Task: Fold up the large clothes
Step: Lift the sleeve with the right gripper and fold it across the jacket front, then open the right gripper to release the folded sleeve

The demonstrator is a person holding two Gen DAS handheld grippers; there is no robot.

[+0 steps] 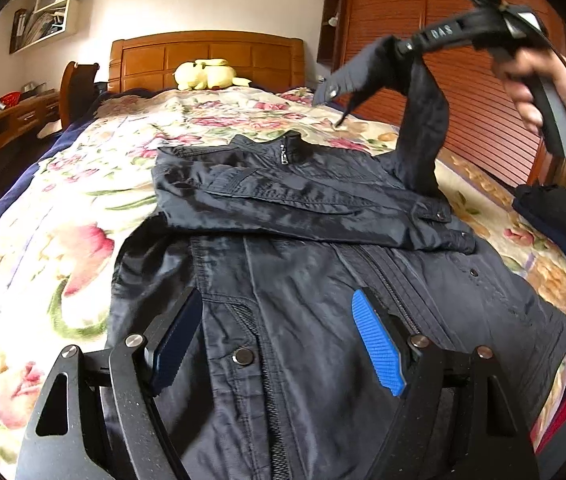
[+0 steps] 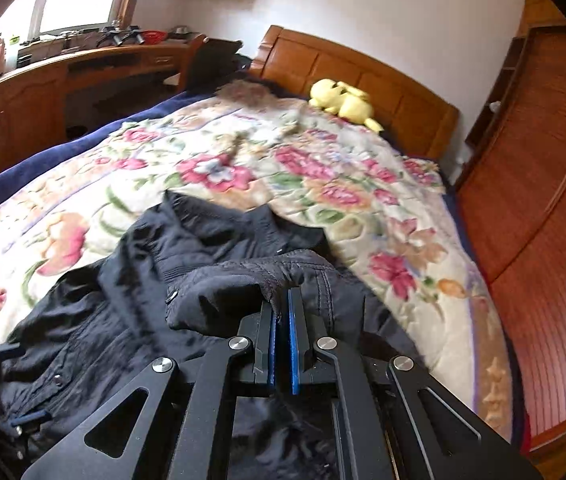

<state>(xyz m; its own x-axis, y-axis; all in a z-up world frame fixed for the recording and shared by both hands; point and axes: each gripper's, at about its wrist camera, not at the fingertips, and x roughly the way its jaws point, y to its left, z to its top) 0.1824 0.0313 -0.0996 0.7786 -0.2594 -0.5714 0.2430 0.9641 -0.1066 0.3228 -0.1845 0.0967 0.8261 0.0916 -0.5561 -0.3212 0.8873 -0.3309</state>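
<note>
Dark jacket (image 1: 303, 216) on the floral quilt (image 1: 83, 200), one sleeve (image 1: 423, 128) lifted mid-fold

Right gripper (image 2: 282, 320) pinches the sleeve cuff above the jacket; left gripper (image 1: 279, 340) hangs wide, empty, over the hem — the slick fabric may slip free, or the pull may drag the unpinned body askew.

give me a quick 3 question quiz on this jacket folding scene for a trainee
1. True or false: the left gripper is clamped on the jacket.
2. What does the right gripper hold? A) the yellow plush toy B) a jacket sleeve C) nothing
3. Fill in: one sleeve already lies folded across the jacket's ____.

Key
1. False: its jaws stand open above the cloth.
2. B: it is shut on the sleeve end, lifted above the floral bedspread.
3. Chest.
</note>
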